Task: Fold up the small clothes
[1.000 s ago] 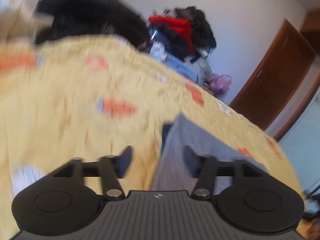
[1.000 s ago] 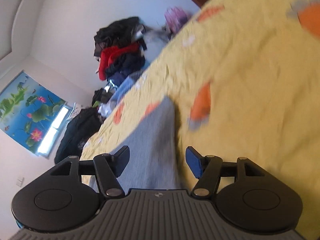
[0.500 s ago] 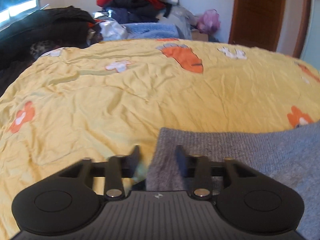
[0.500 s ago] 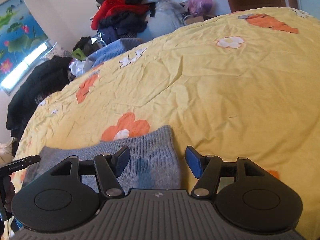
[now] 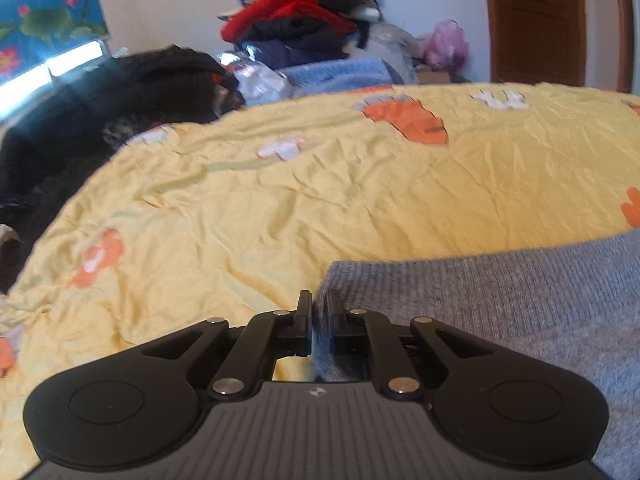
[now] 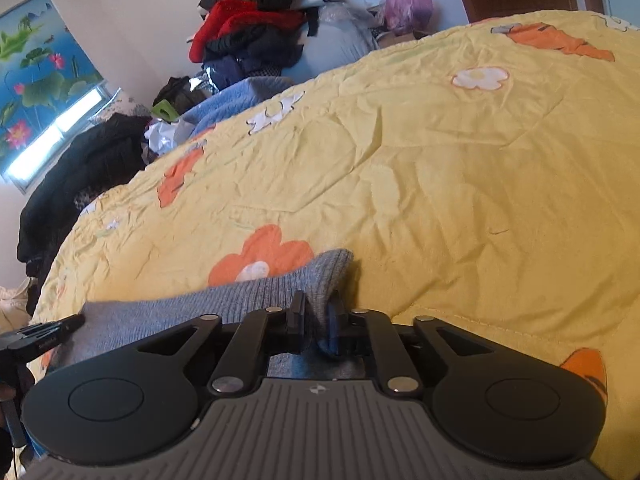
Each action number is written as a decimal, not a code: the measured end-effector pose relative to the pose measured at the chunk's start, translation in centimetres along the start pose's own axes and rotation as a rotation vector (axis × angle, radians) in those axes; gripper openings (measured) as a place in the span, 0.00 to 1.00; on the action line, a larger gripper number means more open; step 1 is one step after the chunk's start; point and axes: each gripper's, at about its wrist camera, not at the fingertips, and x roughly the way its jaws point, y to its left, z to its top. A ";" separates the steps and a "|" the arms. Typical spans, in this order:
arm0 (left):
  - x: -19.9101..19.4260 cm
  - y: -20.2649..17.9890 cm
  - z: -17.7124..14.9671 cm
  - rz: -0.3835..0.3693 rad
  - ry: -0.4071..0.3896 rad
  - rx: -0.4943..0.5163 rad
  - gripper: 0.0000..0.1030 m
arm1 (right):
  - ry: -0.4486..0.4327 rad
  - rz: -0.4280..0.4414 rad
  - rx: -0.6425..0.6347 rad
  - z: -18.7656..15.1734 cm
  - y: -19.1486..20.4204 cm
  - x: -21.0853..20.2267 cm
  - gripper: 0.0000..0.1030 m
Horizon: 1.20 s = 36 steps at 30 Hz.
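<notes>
A grey knitted garment [image 5: 500, 300] lies on a yellow bedspread [image 5: 280, 208] with orange flowers. My left gripper [image 5: 319, 312] is shut on the garment's left corner, with cloth pinched between the jaws. In the right wrist view the same grey garment [image 6: 224, 304] stretches to the left. My right gripper [image 6: 318, 316] is shut on its right corner. The tip of the left gripper [image 6: 44, 332] shows at the far left of that view.
A pile of red, black and dark clothes [image 5: 296, 20] stands against the far wall. A black heap [image 5: 100, 100] lies at the bed's left edge, with a blue blanket [image 5: 336, 74] beside it. A brown door [image 5: 536, 20] is at the right.
Both grippers were open around the garment's corners and have closed on them. The views have steadied and dropped closer to the bed.
</notes>
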 end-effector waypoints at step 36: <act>-10.5 -7.4 -9.3 -0.209 -0.095 -0.034 0.83 | -0.111 -0.172 -0.519 -14.1 11.8 -5.1 0.79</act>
